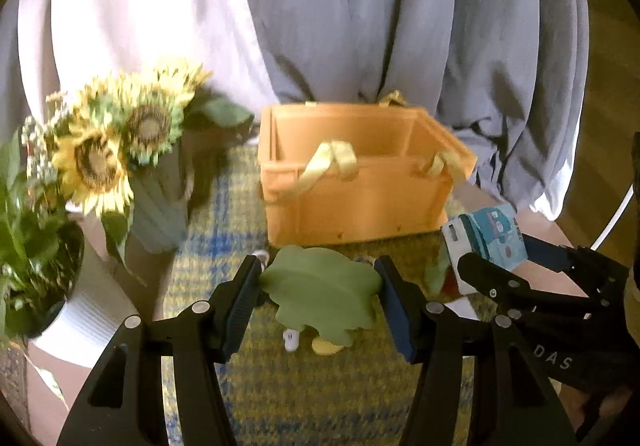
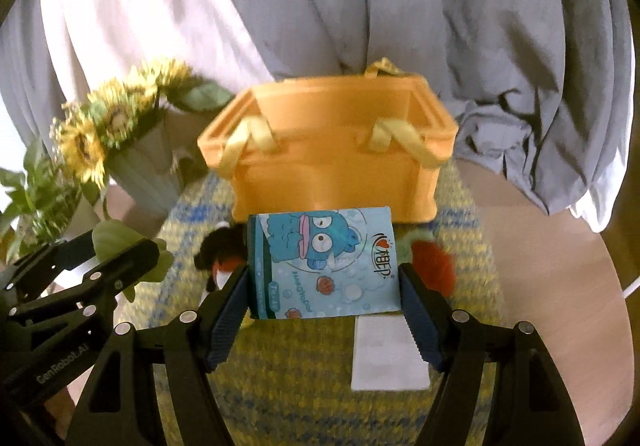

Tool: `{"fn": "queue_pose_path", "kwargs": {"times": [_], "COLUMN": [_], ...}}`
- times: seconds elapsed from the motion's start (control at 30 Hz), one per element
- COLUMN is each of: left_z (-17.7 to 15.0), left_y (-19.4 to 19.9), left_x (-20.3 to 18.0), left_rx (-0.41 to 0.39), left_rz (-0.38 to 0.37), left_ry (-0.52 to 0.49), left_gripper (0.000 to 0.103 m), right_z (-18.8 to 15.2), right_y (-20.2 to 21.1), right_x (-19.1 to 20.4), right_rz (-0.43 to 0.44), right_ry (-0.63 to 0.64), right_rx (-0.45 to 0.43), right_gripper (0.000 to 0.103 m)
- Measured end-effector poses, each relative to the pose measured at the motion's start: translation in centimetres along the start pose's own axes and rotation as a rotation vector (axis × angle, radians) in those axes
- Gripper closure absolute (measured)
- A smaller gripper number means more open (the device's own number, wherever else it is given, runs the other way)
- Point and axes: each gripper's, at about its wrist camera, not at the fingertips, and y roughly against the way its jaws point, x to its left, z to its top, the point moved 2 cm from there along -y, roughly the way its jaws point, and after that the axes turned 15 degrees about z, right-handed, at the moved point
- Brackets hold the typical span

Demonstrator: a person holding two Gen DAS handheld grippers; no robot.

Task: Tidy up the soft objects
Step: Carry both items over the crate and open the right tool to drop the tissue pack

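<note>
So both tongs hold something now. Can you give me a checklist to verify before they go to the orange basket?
1. Left tongs grip the green toy: ok, pads press on both its sides.
2. Right tongs grip the tissue pack: ok, held at both ends.
3. Basket open: ok, handles hang outside the front wall.
4. Basket has room: cannot tell, its floor is hidden.
5. The two tongs apart: ok, side by side, not touching.
6. Way to the basket free: ok, sunflowers stand to the left, aside.
</note>
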Motion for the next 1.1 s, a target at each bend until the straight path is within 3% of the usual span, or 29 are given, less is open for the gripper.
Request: {"fn": "queue_pose_path", "kwargs": {"times": [0.43, 1.1], "left_z": [4.4, 10.6], "left_y": [1.4, 0.5], "left_x": [-0.7, -1.2], "left_rx": [-0.116, -0.228], "left_rz": [-0.009, 0.02], "left_ry": [0.009, 0.013], "left_gripper": [0.045, 0.045], "right_z": [4.1, 9.7], "right_y": [2.2, 1.1], "right_x": [0.1, -1.7], "right_rz": [0.009, 0.011], "right_ry": [0.027, 0.026], "right_rx": [-0.123, -0.2], "right_gripper": [0.03, 0.03]}}
